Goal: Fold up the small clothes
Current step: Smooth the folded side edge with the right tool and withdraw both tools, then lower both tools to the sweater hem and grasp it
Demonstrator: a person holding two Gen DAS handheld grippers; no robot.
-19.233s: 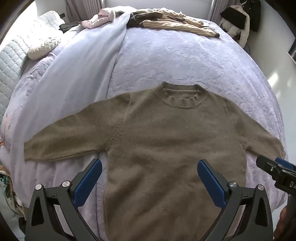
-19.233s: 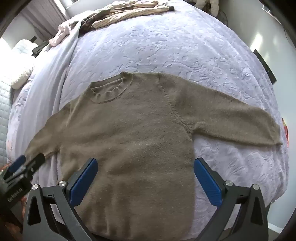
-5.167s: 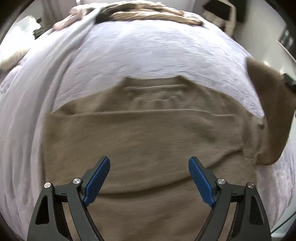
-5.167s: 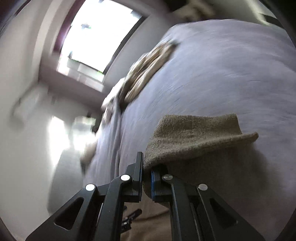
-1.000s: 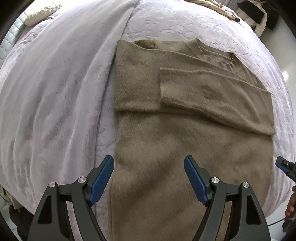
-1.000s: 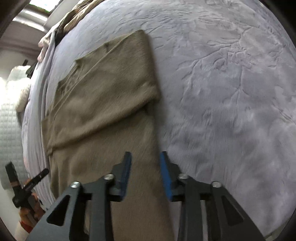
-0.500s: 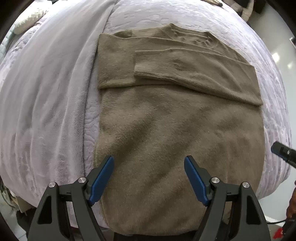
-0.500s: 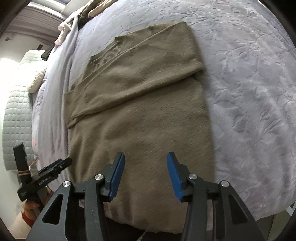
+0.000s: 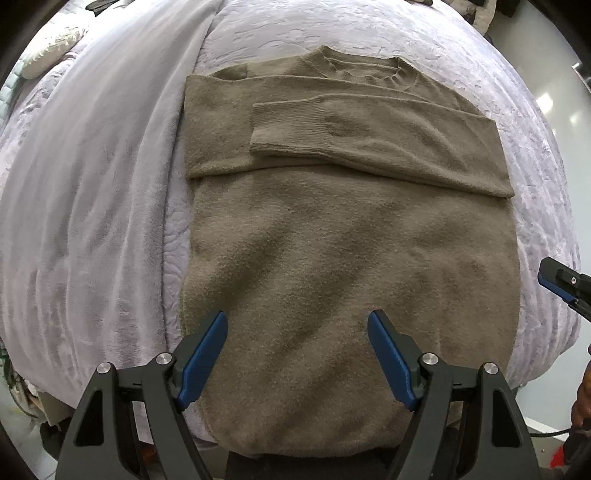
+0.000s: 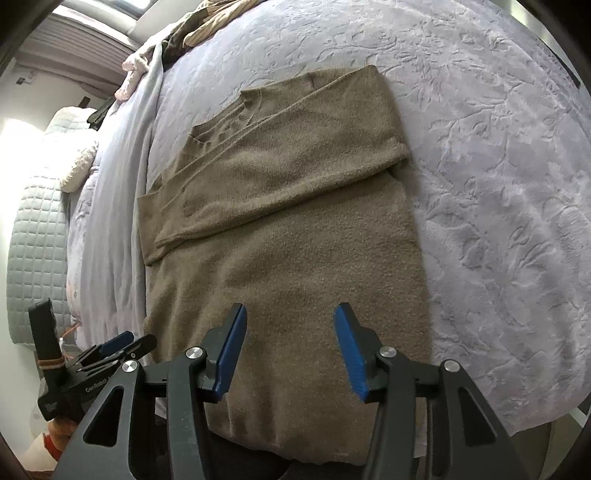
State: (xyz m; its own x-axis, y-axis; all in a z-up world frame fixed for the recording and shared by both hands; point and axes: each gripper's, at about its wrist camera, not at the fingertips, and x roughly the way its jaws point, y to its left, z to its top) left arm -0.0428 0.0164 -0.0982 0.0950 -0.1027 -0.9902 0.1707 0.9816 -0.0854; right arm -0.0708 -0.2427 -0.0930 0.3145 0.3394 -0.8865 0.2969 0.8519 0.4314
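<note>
Sweater (image 9: 343, 258) lies flat on bed (image 9: 92, 221), sleeves folded across chest. I hold left gripper (image 9: 297, 352) and right gripper (image 10: 290, 349) spread wide, empty, above its hem.

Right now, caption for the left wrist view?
Open left gripper above brown sweater, both sleeves folded across chest, on lavender bed.

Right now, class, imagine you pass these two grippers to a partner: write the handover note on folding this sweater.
Left gripper: open, empty, above the hem.
Right gripper: open, empty, above the lower body.
The brown sweater lies flat, front up, on the lavender bedspread, hem at the near bed edge.
Done: both sleeves folded across the chest, the right one on top.
Left: probably grip the hem and fold the body up toward the collar.
</note>
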